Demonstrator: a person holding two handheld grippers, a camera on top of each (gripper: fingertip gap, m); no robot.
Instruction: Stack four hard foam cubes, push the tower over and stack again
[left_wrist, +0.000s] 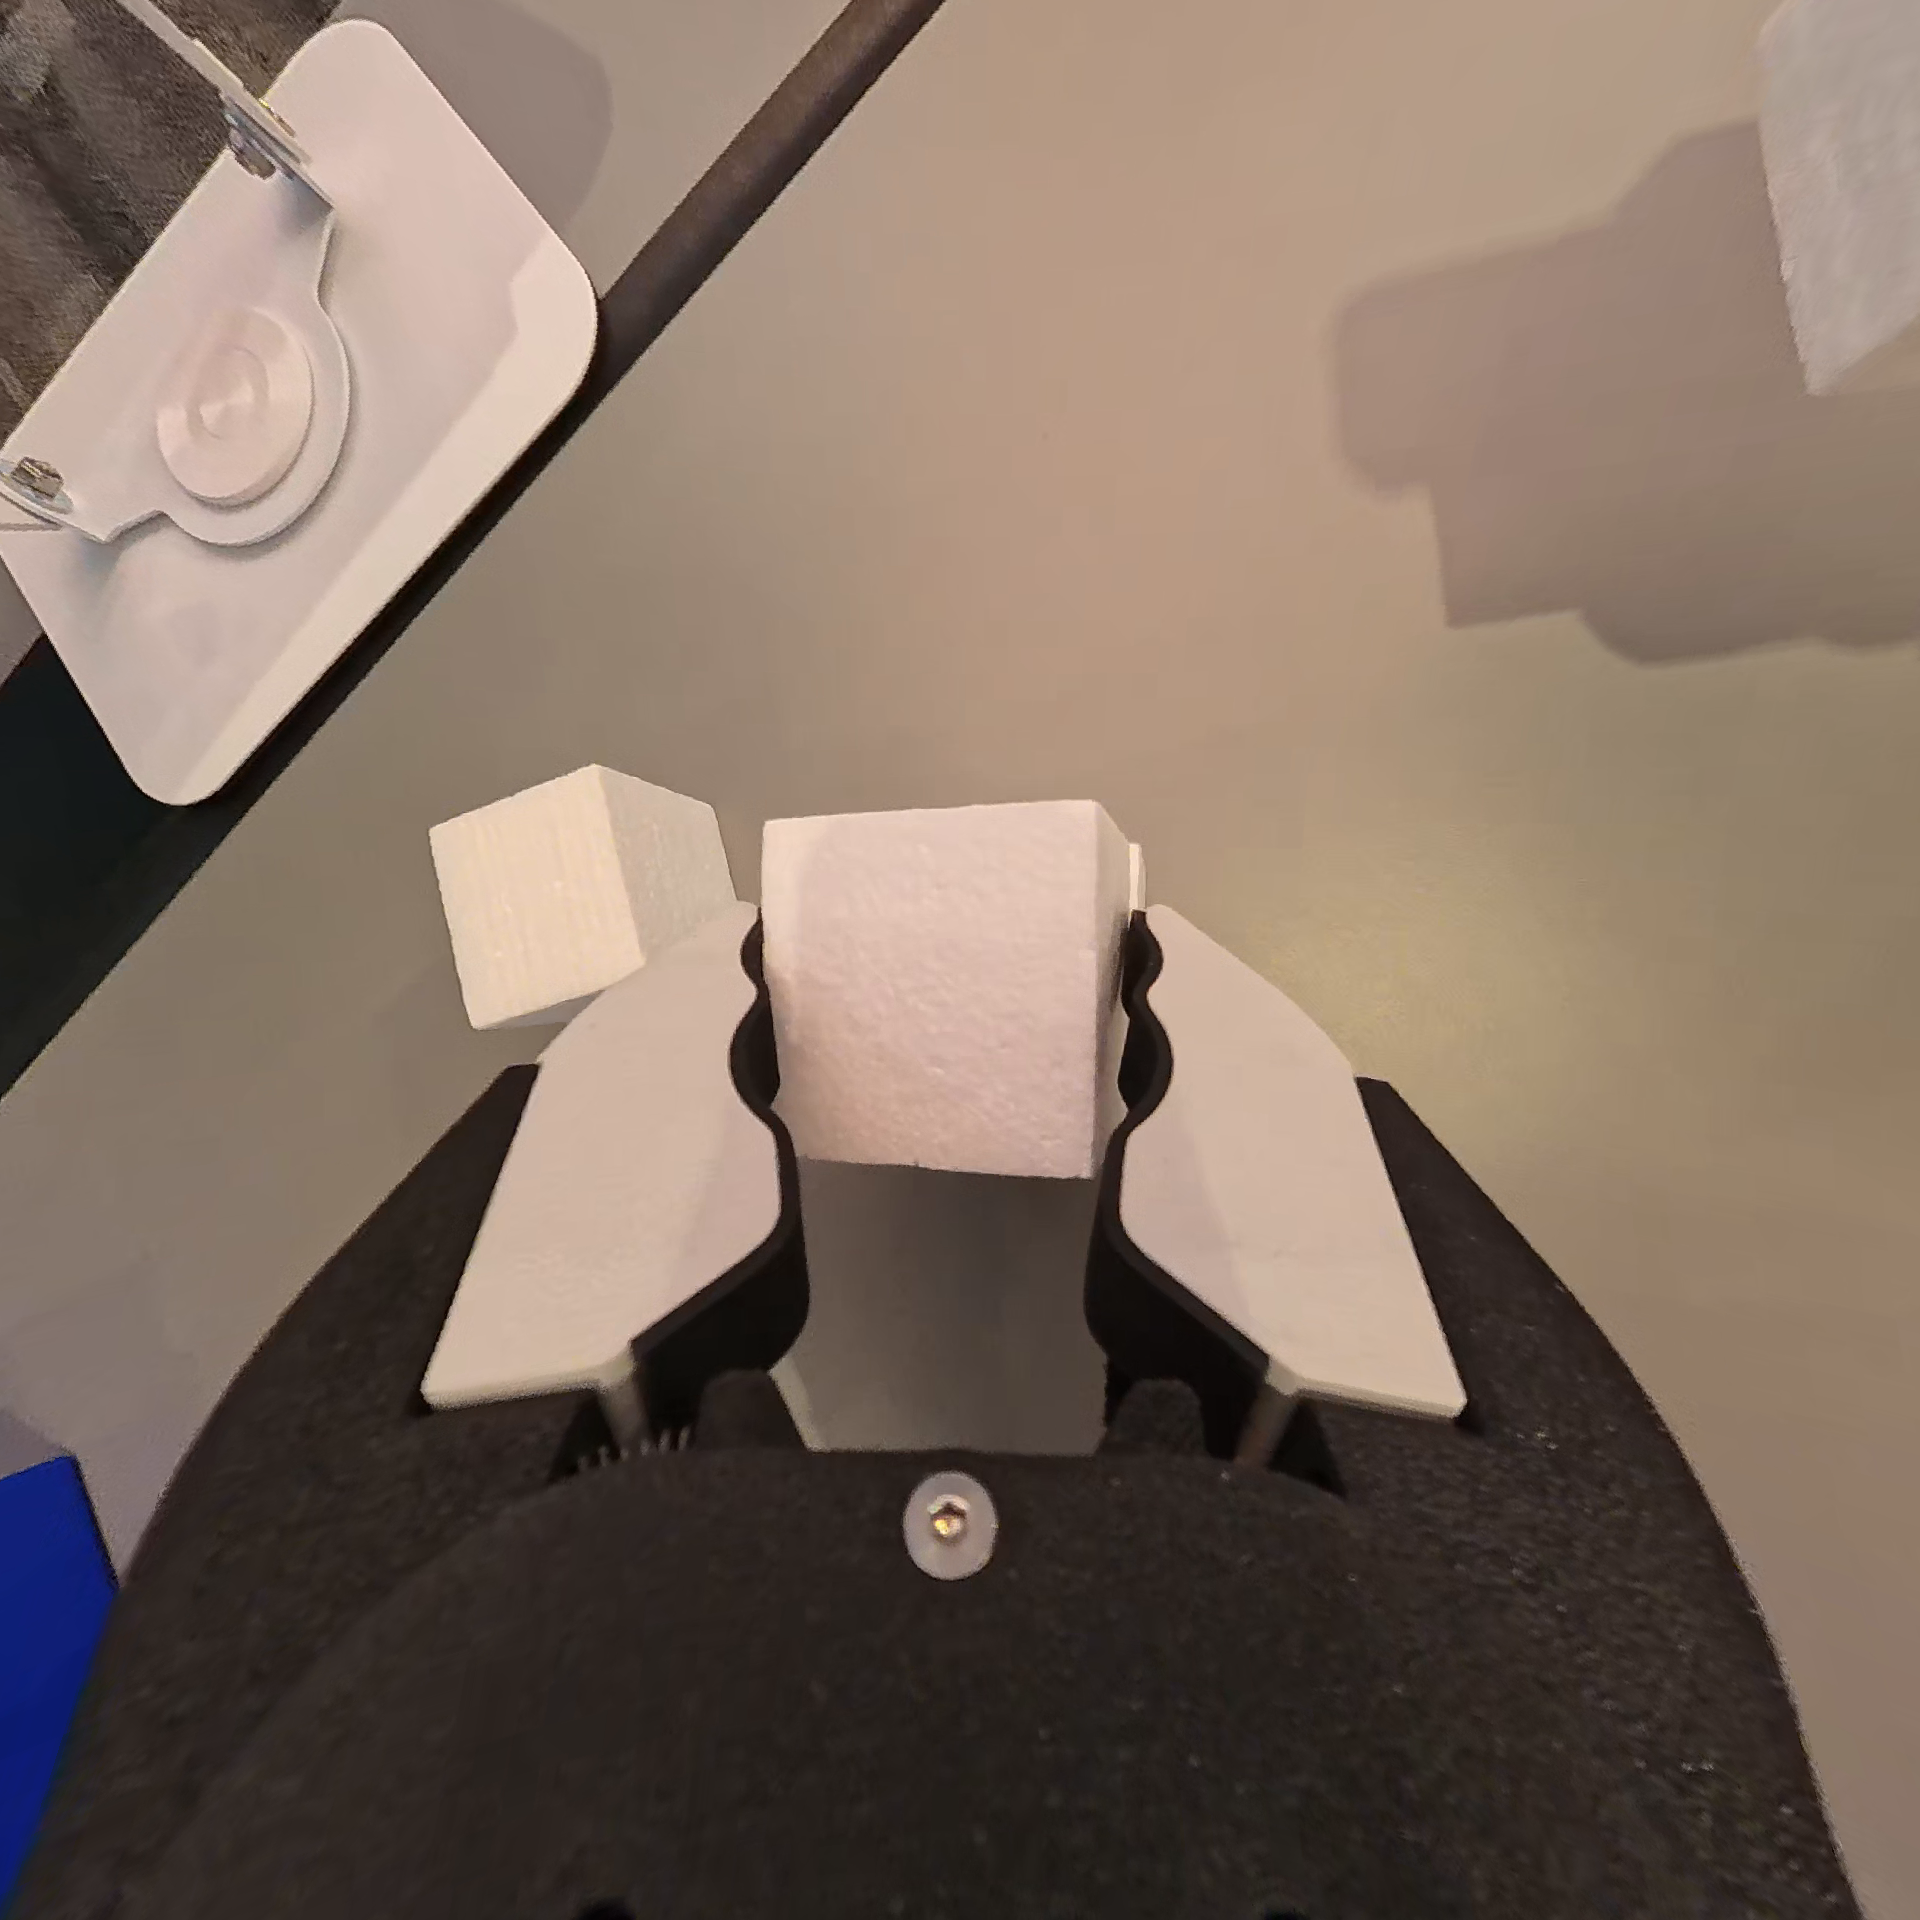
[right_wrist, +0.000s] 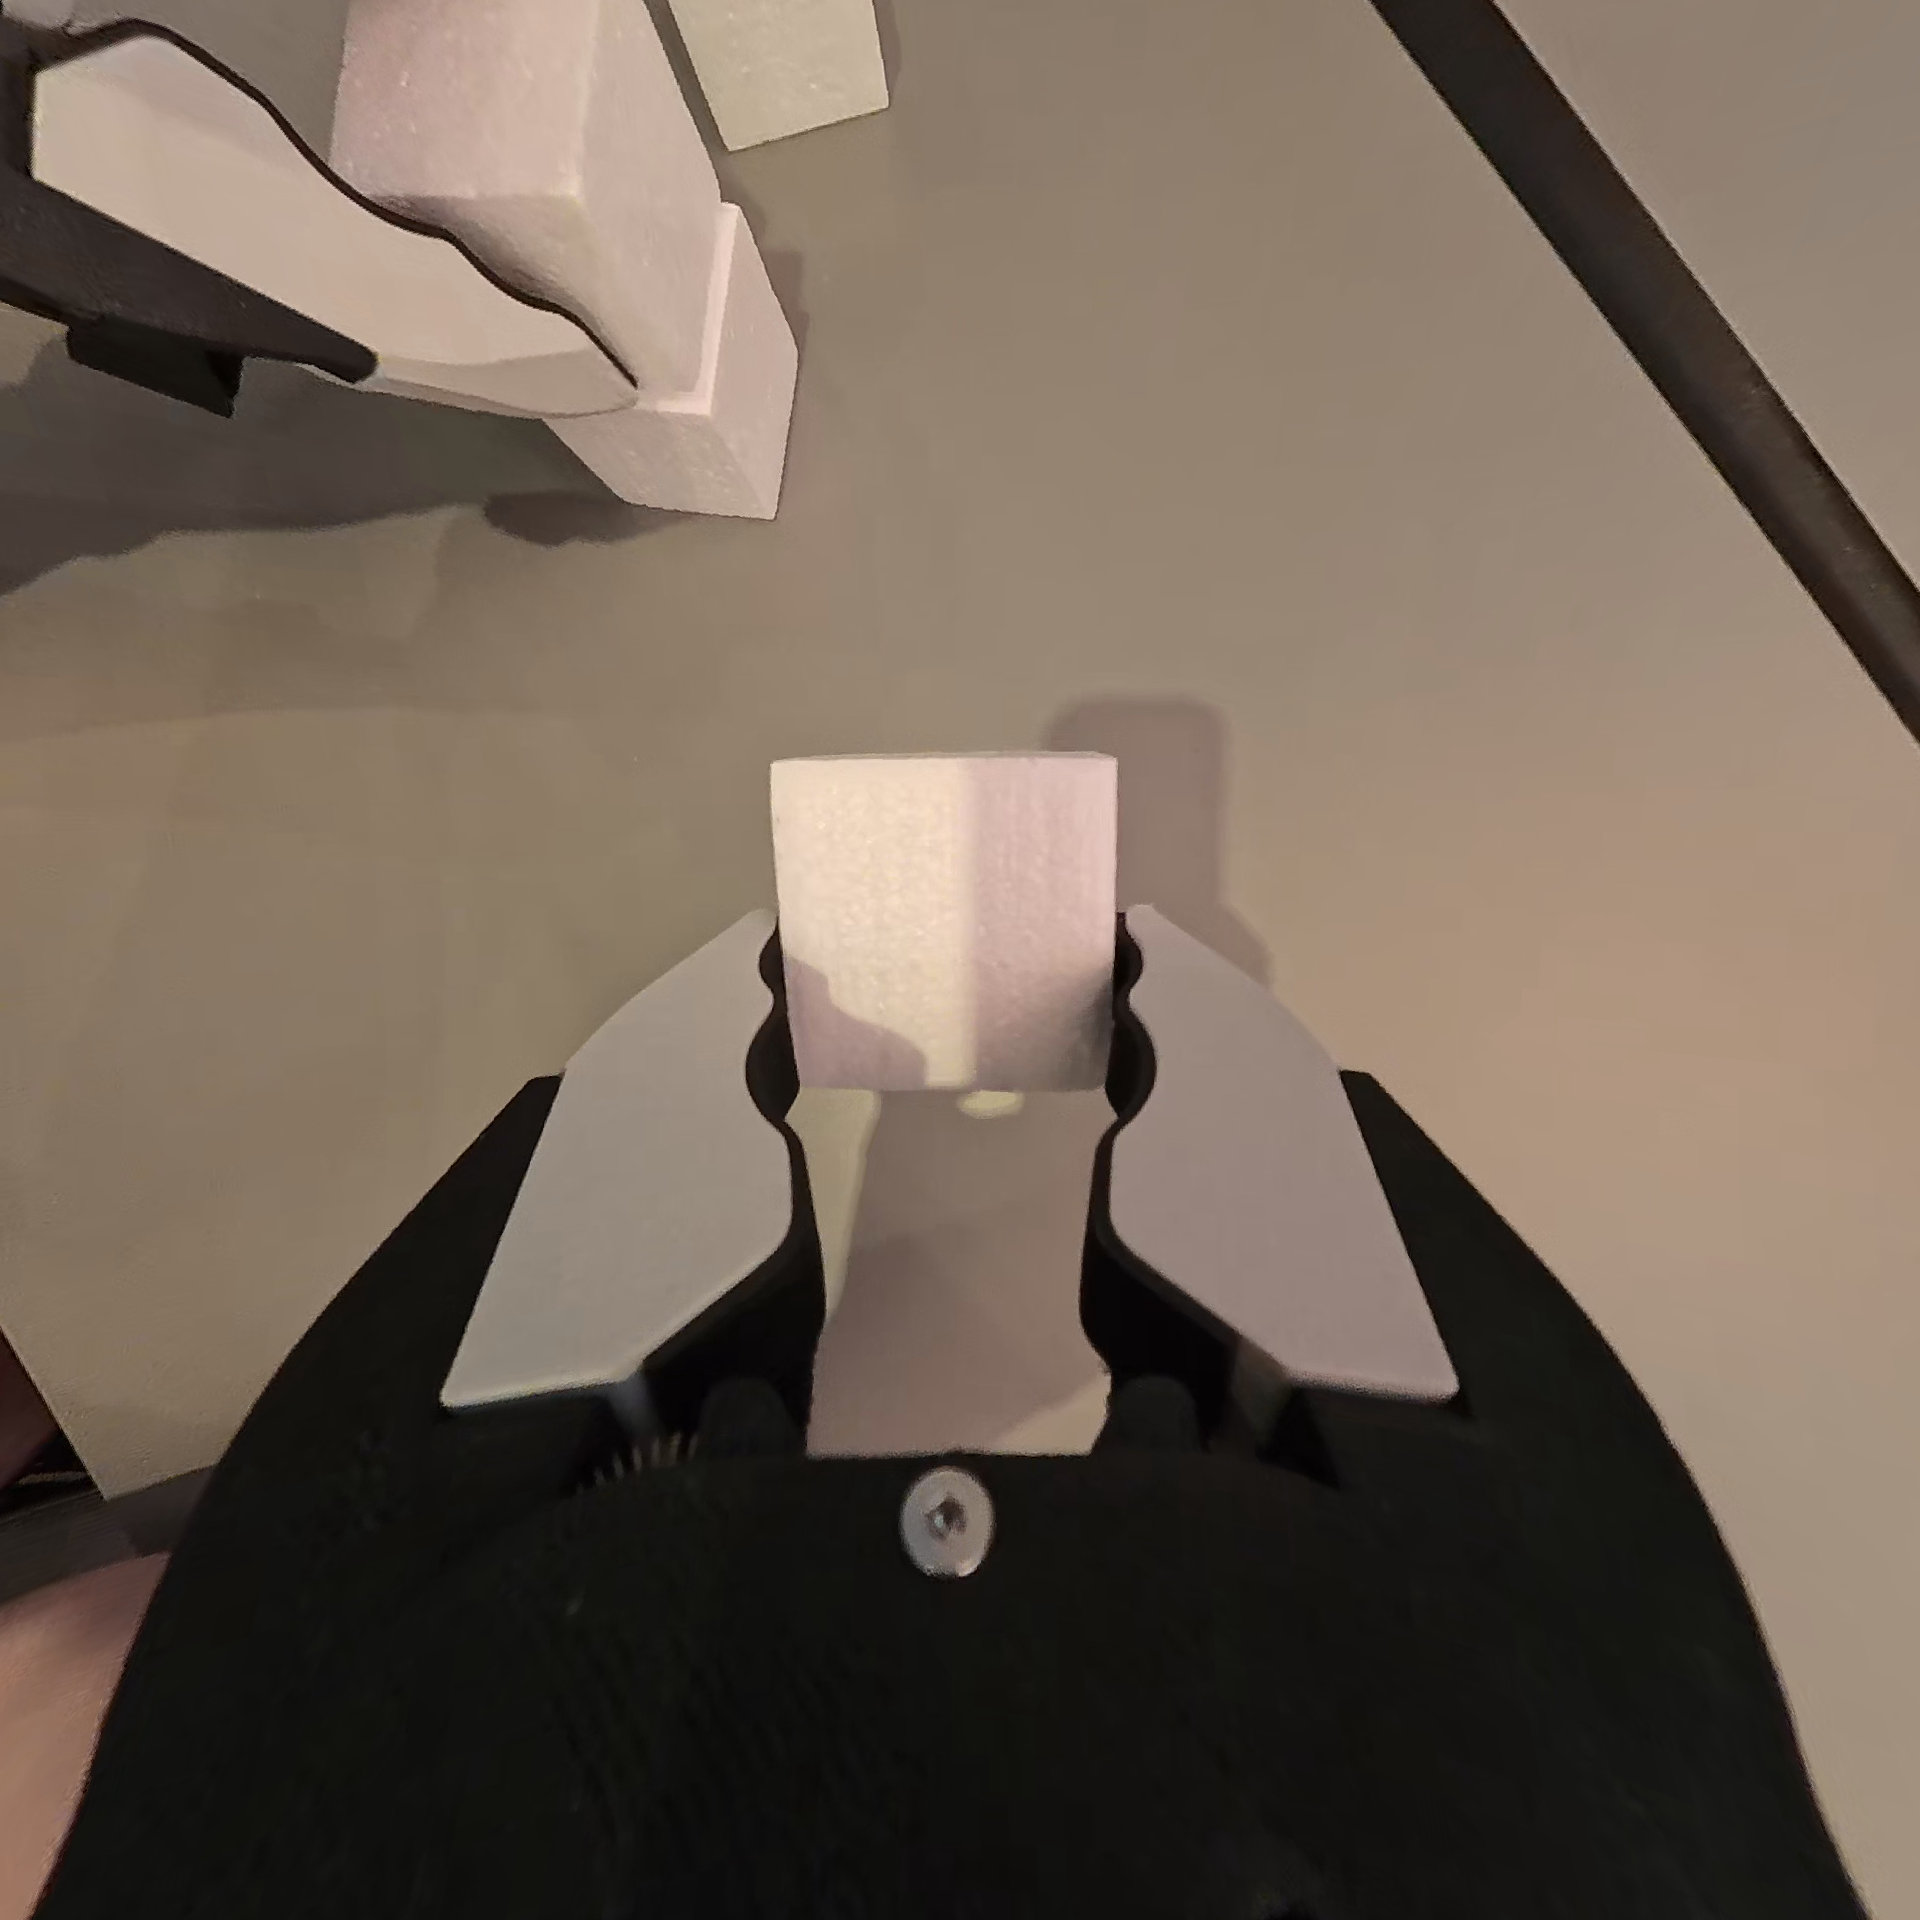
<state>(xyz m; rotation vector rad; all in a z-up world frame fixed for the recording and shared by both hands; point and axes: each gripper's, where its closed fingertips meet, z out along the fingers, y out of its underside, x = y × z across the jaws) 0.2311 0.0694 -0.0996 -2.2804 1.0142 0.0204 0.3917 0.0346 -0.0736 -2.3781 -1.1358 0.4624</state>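
**Trainee:** Grey counter (right_wrist: 1351, 520), matte and bare apart from the foam — where do the cubes sit at this point?

**Instructor:** Left tongs (left_wrist: 951, 997) are clamped on one white foam cube (left_wrist: 940, 977). In the right wrist view that cube rests on, or hangs just above, a second cube (right_wrist: 717, 416) lying on the counter, with its edges offset from the one beneath. Whether the two faces touch cannot be told. A third cube (left_wrist: 577, 894) lies loose just beside the left tongs. Right tongs (right_wrist: 951, 997) grip the fourth cube (right_wrist: 940, 925), well apart from the pair.

**Trainee:** So the step in hand is seating the second tier?

**Instructor:** Probably. Correct the offset first: the operator should square the held cube over the lower one so all four edges line up, then lower it flat — no tilt.

**Trainee:** And release?

**Instructor:** Part the left tongs slowly and evenly. Hard foam is light, so a finger dragging on one side is likely to twist or topple it. Withdraw straight back, clear of the loose cube alongside.

**Trainee:** What about the right side?

**Instructor:** Hold it off until the left tongs are clear. Its cube appears to be gripped edge-on to the camera, so it should be turned square before it goes on. The white plate (left_wrist: 260, 405) at the counter's dark edge (left_wrist: 727, 197) plays no part.
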